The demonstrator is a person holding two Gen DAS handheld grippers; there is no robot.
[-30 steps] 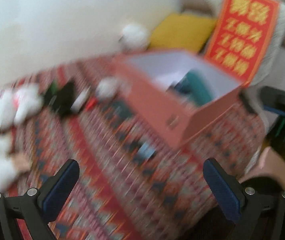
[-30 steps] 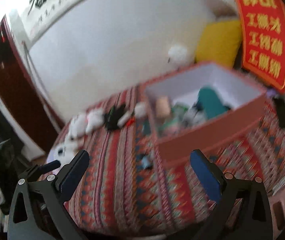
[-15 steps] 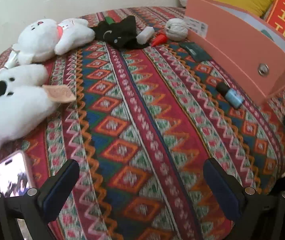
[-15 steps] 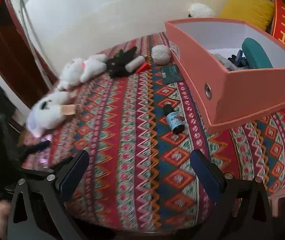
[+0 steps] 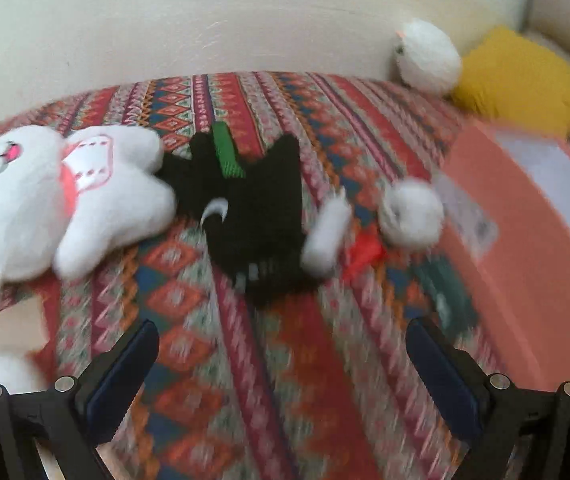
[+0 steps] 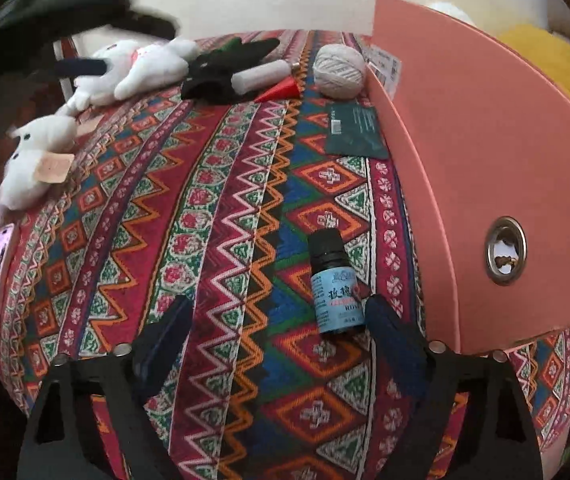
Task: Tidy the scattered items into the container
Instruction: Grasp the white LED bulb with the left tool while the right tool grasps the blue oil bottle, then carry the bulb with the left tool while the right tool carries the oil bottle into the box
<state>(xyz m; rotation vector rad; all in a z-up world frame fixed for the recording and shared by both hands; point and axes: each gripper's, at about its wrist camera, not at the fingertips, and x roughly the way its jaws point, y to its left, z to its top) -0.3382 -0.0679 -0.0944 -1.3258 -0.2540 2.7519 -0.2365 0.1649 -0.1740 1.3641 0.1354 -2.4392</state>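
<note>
Right gripper (image 6: 277, 320), jaws wide and empty, should centre on the small bottle (image 6: 335, 284) beside the pink box (image 6: 485, 152); left gripper (image 5: 281, 360) jaws gape empty.

Left wrist view is pretty blurry. The left gripper (image 5: 283, 364) sits wide open and empty above the patterned cloth (image 5: 269, 380). Ahead lies a black plush (image 5: 253, 216) with a green bit on it, touching a white plush bear (image 5: 57, 200) on its left. To its right there's a white tube (image 5: 327, 236), a small red thing (image 5: 363, 254) and a white yarn ball (image 5: 411, 214) right by the pink box (image 5: 525, 240). A yellow cushion (image 5: 525, 80) and another white plush (image 5: 427, 56) sit behind.
</note>
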